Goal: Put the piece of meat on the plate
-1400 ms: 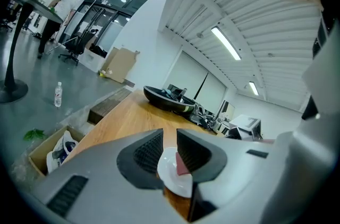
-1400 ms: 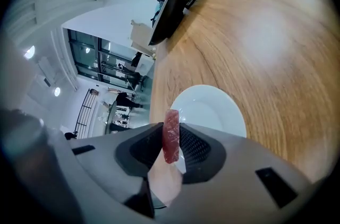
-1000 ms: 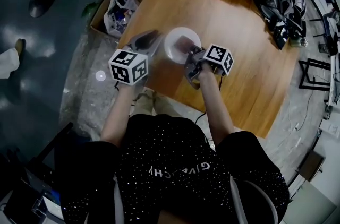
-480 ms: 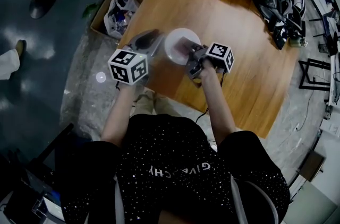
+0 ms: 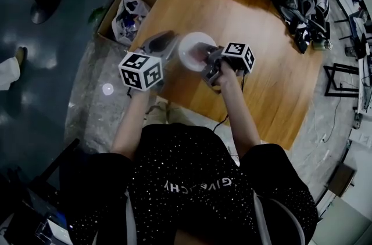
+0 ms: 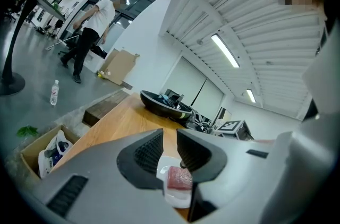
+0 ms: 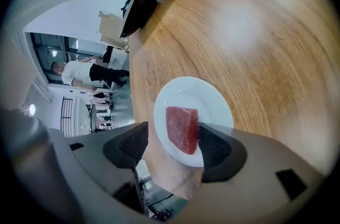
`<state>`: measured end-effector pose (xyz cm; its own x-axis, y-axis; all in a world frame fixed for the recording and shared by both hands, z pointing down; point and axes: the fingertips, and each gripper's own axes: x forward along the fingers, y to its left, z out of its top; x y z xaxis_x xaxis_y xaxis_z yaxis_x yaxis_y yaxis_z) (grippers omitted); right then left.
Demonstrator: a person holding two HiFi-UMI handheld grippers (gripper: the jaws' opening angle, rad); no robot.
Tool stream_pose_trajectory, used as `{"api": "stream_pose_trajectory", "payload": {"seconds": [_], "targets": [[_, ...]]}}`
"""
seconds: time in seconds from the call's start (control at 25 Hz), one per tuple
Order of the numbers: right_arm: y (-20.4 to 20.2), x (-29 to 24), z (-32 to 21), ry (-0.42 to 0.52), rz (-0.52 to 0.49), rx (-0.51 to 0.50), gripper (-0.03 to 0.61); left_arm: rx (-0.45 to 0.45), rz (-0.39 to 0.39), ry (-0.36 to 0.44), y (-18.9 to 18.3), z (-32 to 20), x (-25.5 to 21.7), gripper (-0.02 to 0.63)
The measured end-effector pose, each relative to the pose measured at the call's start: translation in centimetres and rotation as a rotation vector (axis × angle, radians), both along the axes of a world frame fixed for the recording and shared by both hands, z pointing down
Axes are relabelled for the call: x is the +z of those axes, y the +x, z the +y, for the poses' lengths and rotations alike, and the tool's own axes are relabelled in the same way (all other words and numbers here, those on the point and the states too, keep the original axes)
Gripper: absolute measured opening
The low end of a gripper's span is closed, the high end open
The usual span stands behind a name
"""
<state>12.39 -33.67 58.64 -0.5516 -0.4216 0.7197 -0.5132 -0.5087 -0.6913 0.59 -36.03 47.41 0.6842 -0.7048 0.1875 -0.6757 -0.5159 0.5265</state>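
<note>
Meat piece [image 7: 182, 129] lies on the plate [image 7: 212, 98] between the jaws of the right claw [image 7: 173, 138], which have just been opening wide, its long axis pointing from near to far.

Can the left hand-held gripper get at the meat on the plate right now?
Probably yes: the meat lies straight ahead of the left hand-held gripper, with nothing between. But the right hand-held gripper, whose jaws have just been opening, straddles the meat ungripped, so the approach looks crowded.
</note>
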Motion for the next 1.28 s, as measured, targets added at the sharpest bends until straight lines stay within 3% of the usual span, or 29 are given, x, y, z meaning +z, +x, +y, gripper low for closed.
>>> {"api": "stream_pose_trajectory", "payload": {"seconds": [0.36,0.48,0.72,0.96,1.16,1.28], "targets": [[0.6,-0.7,1.7,0.031,0.038,-0.036,0.279,0.03,0.003,0.0,0.9,0.4,-0.2,0.087],[1.3,-1.5,2.0,0.082,0.054,-0.028,0.279,0.054,-0.001,0.008,1.8,0.5,-0.5,0.087],[2.7,-5.8,1.4,0.359,0.186,-0.086,0.278,0.119,-0.044,0.05,4.0,1.0,-1.2,0.087],[4.2,-11.3,1.3,0.667,0.313,-0.065,0.276,0.168,-0.072,0.094,6.1,1.5,-2.5,0.087],[4.9,-15.0,1.5,0.891,0.567,-0.133,0.27,0.172,-0.085,0.133,7.0,1.7,-4.0,0.087],[4.8,-17.7,1.9,1.038,0.692,-0.16,0.239,0.118,-0.137,0.202,6.9,1.6,-5.5,0.087]]}}
